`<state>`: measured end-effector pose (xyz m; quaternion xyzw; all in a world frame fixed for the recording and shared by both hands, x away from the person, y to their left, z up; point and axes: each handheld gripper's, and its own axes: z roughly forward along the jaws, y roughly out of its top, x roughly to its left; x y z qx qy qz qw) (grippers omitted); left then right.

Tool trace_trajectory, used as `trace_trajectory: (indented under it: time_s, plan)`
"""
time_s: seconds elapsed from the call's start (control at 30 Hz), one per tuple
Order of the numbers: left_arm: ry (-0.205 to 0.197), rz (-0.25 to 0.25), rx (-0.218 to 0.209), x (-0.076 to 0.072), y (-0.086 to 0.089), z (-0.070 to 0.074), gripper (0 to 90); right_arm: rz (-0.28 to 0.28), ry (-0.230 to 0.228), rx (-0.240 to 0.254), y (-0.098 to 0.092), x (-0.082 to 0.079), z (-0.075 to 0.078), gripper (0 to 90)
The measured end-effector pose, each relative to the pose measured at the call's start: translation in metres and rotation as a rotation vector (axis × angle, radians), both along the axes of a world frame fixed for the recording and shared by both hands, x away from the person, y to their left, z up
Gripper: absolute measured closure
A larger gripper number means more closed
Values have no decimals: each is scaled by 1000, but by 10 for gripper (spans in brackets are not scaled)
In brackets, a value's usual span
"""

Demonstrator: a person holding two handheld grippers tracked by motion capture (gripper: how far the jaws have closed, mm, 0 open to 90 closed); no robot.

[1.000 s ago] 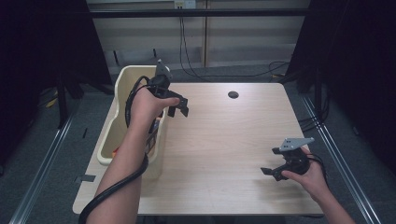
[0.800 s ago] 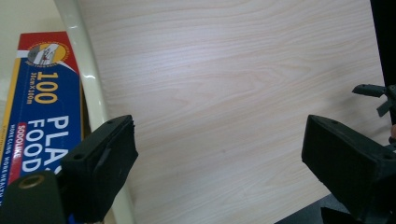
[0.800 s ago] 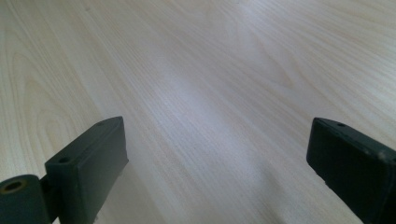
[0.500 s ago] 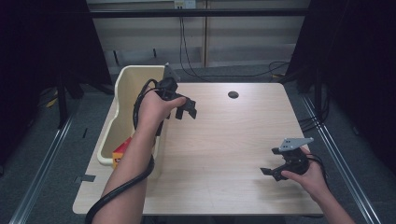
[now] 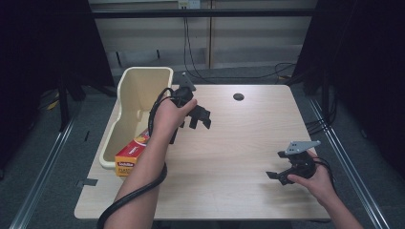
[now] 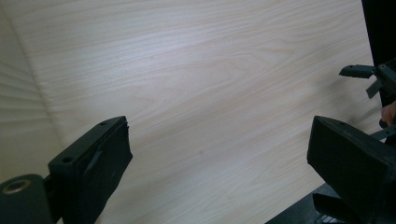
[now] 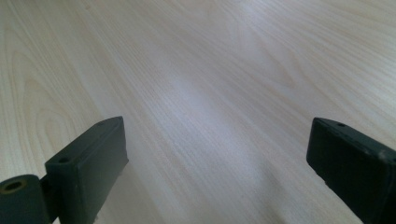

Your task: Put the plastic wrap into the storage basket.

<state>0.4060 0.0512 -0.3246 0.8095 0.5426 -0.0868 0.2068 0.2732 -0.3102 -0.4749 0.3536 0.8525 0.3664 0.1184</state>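
Note:
My left gripper hangs over the wooden table just right of a cream bin. Its jaws have just been opening and stand wide apart, with nothing between them. In the left gripper view the left gripper frames bare wood beside the bin wall. A yellow and red box lies at the near end of the bin. My right gripper is held low at the table's near right, open and empty. The right gripper likewise faces plain tabletop, and it shows far off as the right gripper.
A dark round hole sits near the table's far edge. Cables run on the floor behind the table, and metal rails flank both sides. The left gripper's black cable trails along the forearm to the front edge.
The left hand has swung from above the bin rightward over the table and sunk a little. The box in the bin has come into sight. The right hand has kept still.

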Motion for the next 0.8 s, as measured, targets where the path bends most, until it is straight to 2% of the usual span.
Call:
trace_trajectory:
  time_s: [0.27, 0.43, 0.8]
  plan:
    - [6, -23, -1, -2, -7, -12, 61, 2, -1, 1, 0, 0, 0, 52]
    - [-7, -29, -8, -4, -11, -18, 63, 4, -2, 0, 0, 0, 0, 52]
    - [5, -43, -14, -7, -14, -33, 64, 9, -2, -2, 1, 0, -1, 51]
